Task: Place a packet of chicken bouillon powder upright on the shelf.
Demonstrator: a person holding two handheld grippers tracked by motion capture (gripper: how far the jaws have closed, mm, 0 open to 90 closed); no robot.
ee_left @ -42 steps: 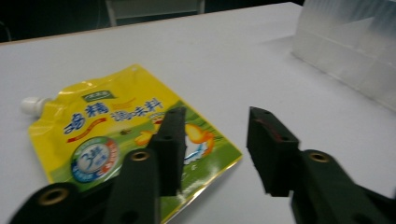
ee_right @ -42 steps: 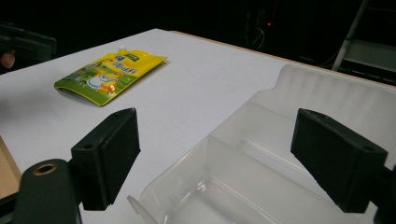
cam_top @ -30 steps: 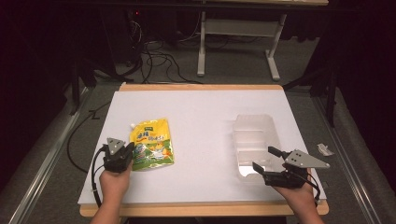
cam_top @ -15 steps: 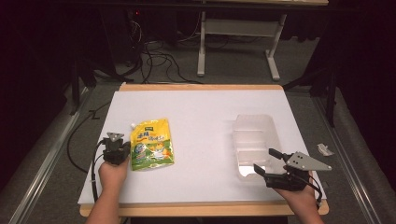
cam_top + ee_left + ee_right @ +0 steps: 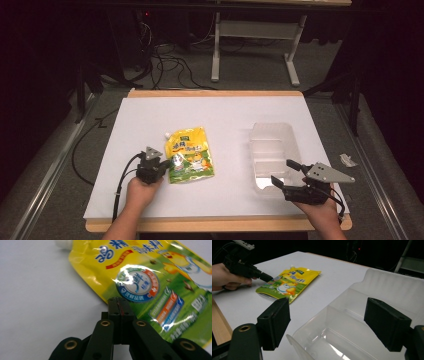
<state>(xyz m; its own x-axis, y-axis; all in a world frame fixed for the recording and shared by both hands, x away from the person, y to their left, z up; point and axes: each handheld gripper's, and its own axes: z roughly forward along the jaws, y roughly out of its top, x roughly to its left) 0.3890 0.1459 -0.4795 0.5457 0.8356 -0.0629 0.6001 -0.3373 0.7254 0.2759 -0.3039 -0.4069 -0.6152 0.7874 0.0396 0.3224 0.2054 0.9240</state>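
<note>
Left gripper [image 5: 118, 300], jaws together, meets yellow pouch [image 5: 150, 272]; print seemingly Chinese.

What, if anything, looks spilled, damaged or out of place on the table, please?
Nothing looks spilled or damaged. The yellow pouch lies flat and slightly askew on the white table, its cap on. The clear plastic bin stands upright and empty. A small scrap lies just off the table's right edge.

On the white bench [image 5: 225, 115]: 1 yellow spouted pouch [image 5: 189, 154], 1 clear plastic bin [image 5: 272, 150] and 2 black hand-held grippers, the left hand-held gripper [image 5: 161, 163] and the right hand-held gripper [image 5: 284, 173]. 1 small scrap [image 5: 347, 160] lies beside the bench.
</note>
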